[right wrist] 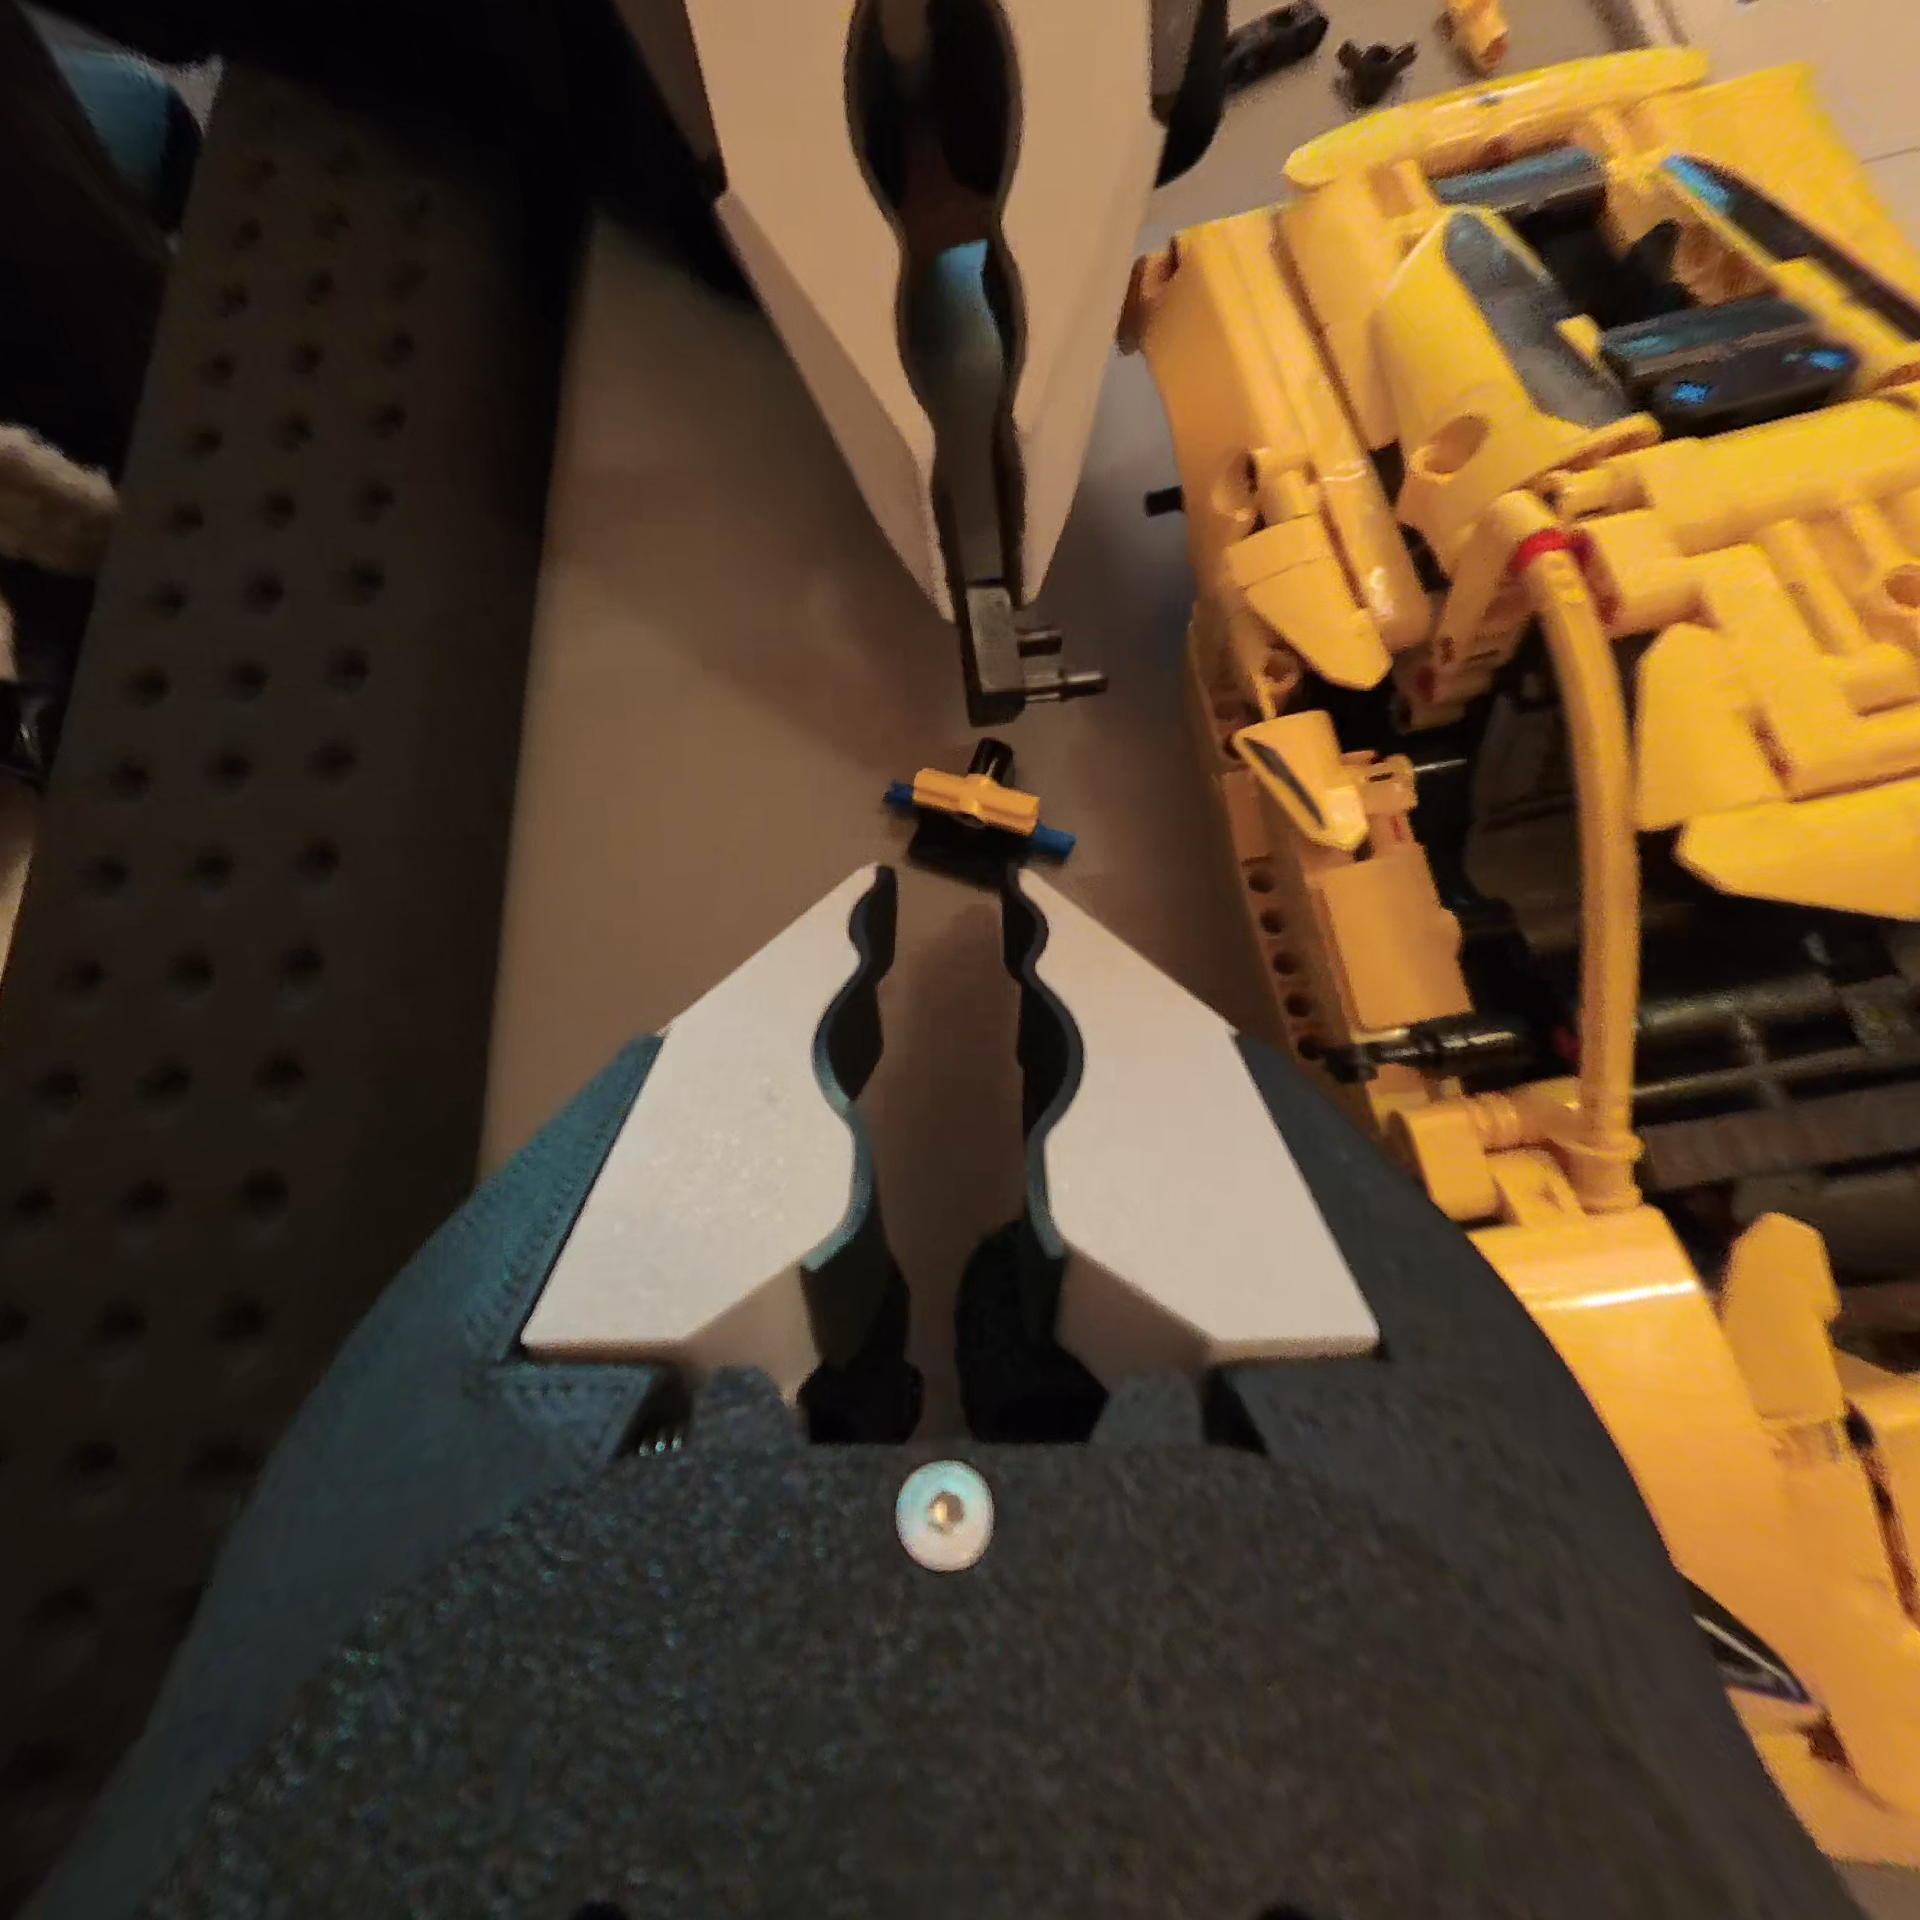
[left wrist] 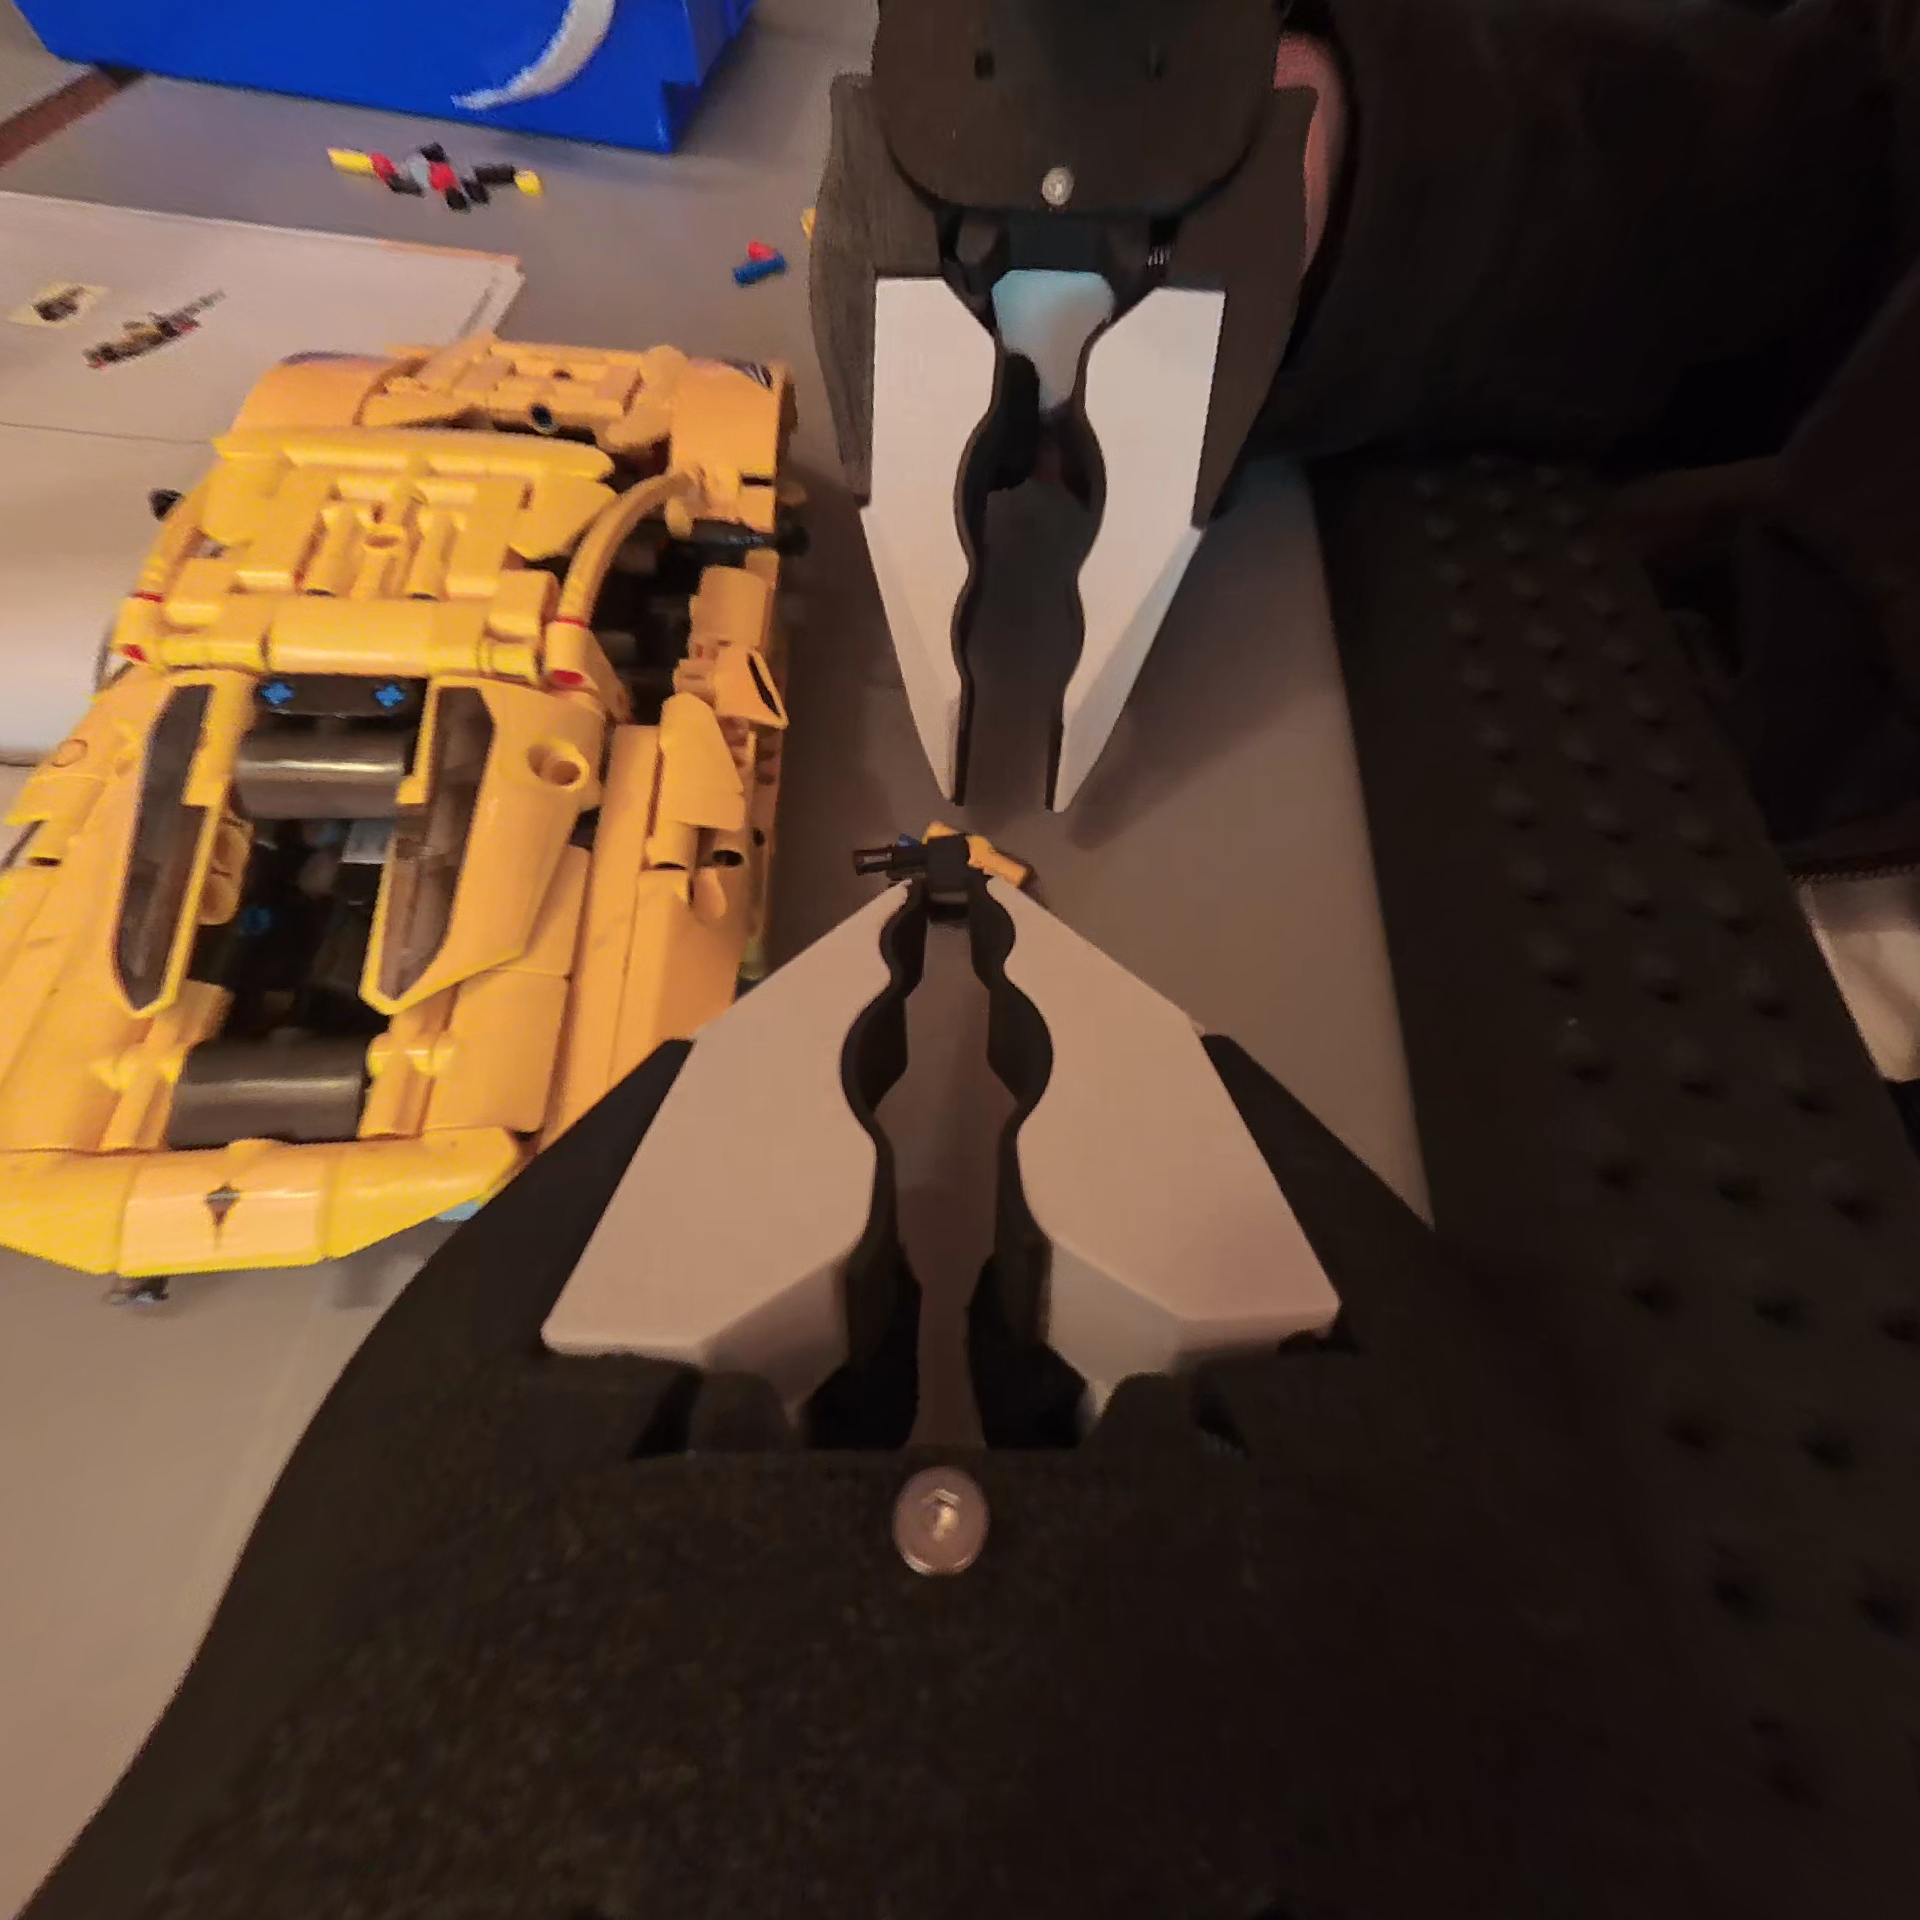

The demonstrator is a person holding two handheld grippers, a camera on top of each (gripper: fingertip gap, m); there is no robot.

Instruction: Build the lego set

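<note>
A large yellow lego car lies on the grey table; it also shows in the right wrist view. My two grippers face each other tip to tip beside it. My left gripper is shut on a small black connector with pins, which also shows from the other side. My right gripper is shut on a small yellow, blue and black piece. The two pieces are a small gap apart above the table. The right gripper and left gripper each show in the other's view.
A black perforated mat lies on the side away from the car. A blue box, several loose small pieces and an instruction booklet lie beyond the car. More loose pieces lie at the car's far end. Some 5 cm of space lies between my two pairs of fingers.
</note>
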